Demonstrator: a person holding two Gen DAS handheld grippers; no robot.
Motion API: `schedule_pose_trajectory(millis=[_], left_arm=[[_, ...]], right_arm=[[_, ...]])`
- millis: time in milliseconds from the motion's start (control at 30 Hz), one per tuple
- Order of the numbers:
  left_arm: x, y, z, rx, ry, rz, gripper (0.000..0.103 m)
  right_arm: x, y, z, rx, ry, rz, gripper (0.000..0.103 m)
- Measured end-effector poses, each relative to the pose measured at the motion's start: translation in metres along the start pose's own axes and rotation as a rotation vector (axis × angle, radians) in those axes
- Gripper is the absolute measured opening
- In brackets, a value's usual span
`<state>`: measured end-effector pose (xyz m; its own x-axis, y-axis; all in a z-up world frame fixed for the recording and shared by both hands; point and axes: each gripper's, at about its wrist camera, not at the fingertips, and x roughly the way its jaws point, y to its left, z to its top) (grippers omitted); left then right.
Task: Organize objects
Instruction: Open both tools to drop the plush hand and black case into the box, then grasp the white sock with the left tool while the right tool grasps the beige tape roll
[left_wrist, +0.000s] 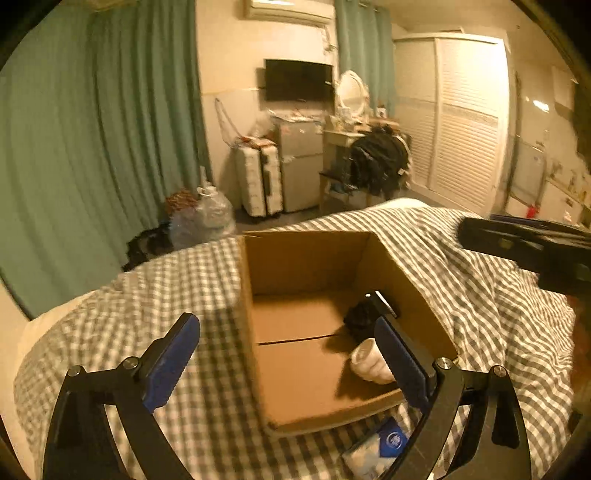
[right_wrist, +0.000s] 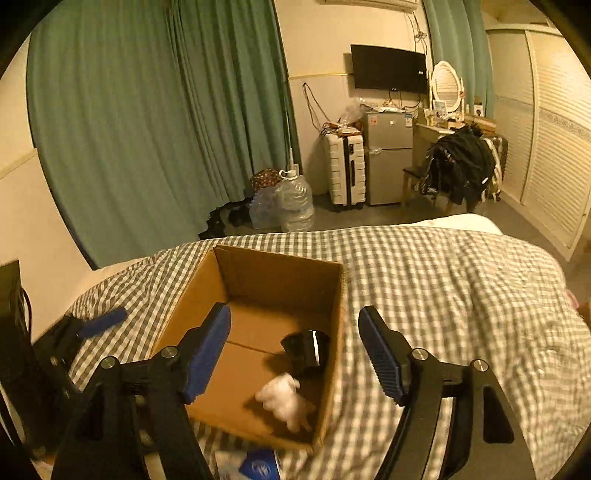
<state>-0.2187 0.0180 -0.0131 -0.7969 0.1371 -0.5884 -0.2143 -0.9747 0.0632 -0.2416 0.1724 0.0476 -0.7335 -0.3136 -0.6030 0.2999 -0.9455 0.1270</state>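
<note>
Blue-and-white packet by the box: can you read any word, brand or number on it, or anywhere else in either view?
None readable.
Packet: round blue logo only, print too blurred.
Fridge: stickers too small to read.
TV: a small mark under the screen, illegible.
Cardboard box: no print visible.

White cup (right_wrist: 286, 404) and black object (right_wrist: 306, 349) inside cardboard box (right_wrist: 258, 280).
</note>
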Motion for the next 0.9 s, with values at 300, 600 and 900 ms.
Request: schedule_pose_trajectory(millis=[300,600,900], left_arm=[[-0.032,0.020,-0.039,-0.062,0.059,0.094,0.100],[-0.038,0.001,-0.100,-0.034,0.155,0.083,0.100],[-0.021,-0.006,-0.159,-0.025,0.303,0.052,0.100]], right_arm=[[-0.062,0.012,-0.039,-0.080,0.043,-0.044,0.088],[-0.033,0.026,-0.121,-0.074,0.225,-0.011,0.089],[-0.002,0.017,-0.176,0.034,0.376,0.037,0.089]])
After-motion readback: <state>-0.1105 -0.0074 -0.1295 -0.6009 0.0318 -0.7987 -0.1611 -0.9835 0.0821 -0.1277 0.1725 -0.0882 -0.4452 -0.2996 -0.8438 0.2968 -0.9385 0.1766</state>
